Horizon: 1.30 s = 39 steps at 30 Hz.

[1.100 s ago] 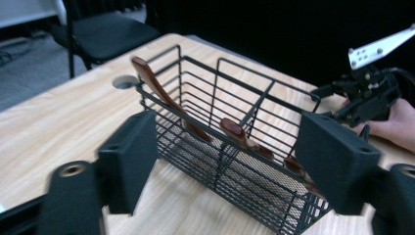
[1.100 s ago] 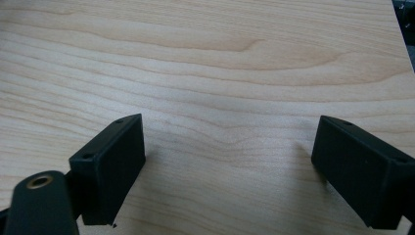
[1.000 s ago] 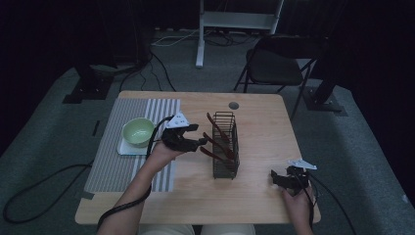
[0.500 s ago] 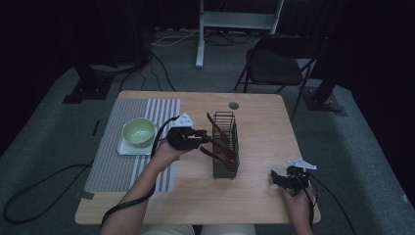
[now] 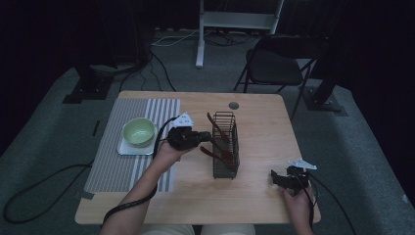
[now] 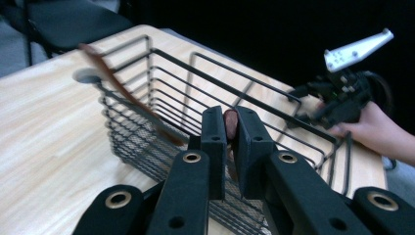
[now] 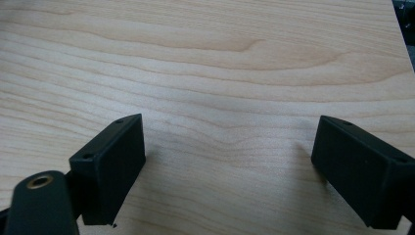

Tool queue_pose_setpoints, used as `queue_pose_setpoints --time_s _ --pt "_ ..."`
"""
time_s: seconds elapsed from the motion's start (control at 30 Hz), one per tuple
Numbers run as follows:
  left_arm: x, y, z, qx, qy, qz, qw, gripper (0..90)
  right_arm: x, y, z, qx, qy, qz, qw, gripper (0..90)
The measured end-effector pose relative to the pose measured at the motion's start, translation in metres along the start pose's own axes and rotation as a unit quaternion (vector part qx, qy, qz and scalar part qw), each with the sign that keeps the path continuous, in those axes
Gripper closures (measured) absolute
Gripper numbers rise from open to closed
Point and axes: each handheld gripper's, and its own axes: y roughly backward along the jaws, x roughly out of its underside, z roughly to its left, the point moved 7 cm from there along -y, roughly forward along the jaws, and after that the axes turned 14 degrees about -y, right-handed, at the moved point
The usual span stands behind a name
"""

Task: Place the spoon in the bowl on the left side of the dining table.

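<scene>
At wire basket [image 5: 225, 147] left tongs [image 6: 231, 128] grip brown utensil [image 6: 230, 121], no writing legible

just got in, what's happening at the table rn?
A person works with a handheld gripper in each hand. The left gripper is shut on a reddish-brown utensil at the black wire basket, which holds another like it. The right gripper is open and empty over bare wood near the table's right front corner. A green bowl sits on a striped mat to the left.
</scene>
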Motion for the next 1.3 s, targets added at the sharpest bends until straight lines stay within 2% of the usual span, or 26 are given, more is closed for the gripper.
queue_pose_setpoints --time_s 0.33,0.37,0.4,0.47,0.5,0.53,0.57,0.83,0.87,1.07,1.1,1.13,1.2,1.23,1.3 --pt "-0.008 0.001 -0.004 -0.007 -0.007 -0.012 0.9999 84.0 0.0 0.0 0.0 0.0 0.0 0.0 1.0 11.9" --pt "-0.01 0.001 -0.004 -0.002 -0.008 -0.014 0.9999 84.0 0.0 0.0 0.0 0.0 0.0 0.0 1.0 11.9" --pt "-0.011 0.003 -0.004 -0.01 -0.011 -0.016 0.9998 84.0 0.0 0.0 0.0 0.0 0.0 0.0 1.0 11.9" --pt "-0.014 0.005 -0.004 -0.01 -0.013 -0.017 0.9997 84.0 0.0 0.0 0.0 0.0 0.0 0.0 1.0 11.9" --pt "-0.015 0.006 -0.003 -0.019 -0.016 -0.016 0.9996 84.0 0.0 0.0 0.0 0.0 0.0 0.0 1.0 11.9" --pt "-0.017 0.008 -0.004 -0.014 -0.016 -0.017 0.9996 84.0 0.0 0.0 0.0 0.0 0.0 0.0 1.0 11.9" --pt "-0.018 0.009 -0.003 -0.022 -0.019 -0.019 0.9994 84.0 0.0 0.0 0.0 0.0 0.0 0.0 1.0 11.9" --pt "-0.025 0.023 0.001 -0.04 -0.017 -0.036 0.9984 84.0 0.0 0.0 0.0 0.0 0.0 0.0 1.0 11.9" --pt "-0.026 0.024 0.001 -0.034 -0.016 -0.039 0.9985 84.0 0.0 0.0 0.0 0.0 0.0 0.0 1.0 11.9" --pt "-0.031 0.031 0.001 -0.038 -0.019 -0.048 0.9979 84.0 0.0 0.0 0.0 0.0 0.0 0.0 1.0 11.9" --pt "-0.032 0.033 0.001 -0.046 -0.021 -0.049 0.9975 84.0 0.0 0.0 0.0 0.0 0.0 0.0 1.0 11.9" --pt "-0.034 0.034 0.0 -0.04 -0.021 -0.048 0.9978 84.0 0.0 0.0 0.0 0.0 0.0 0.0 1.0 11.9" --pt "-0.037 0.038 0.0 -0.045 -0.025 -0.05 0.9974 84.0 0.0 0.0 0.0 0.0 0.0 0.0 1.0 11.9" --pt "-0.038 0.039 -0.001 -0.039 -0.025 -0.052 0.9976 84.0 0.0 0.0 0.0 0.0 0.0 0.0 1.0 11.9" --pt "-0.041 0.044 -0.001 -0.04 -0.024 -0.057 0.9973 84.0 0.0 0.0 0.0 0.0 0.0 0.0 1.0 11.9"
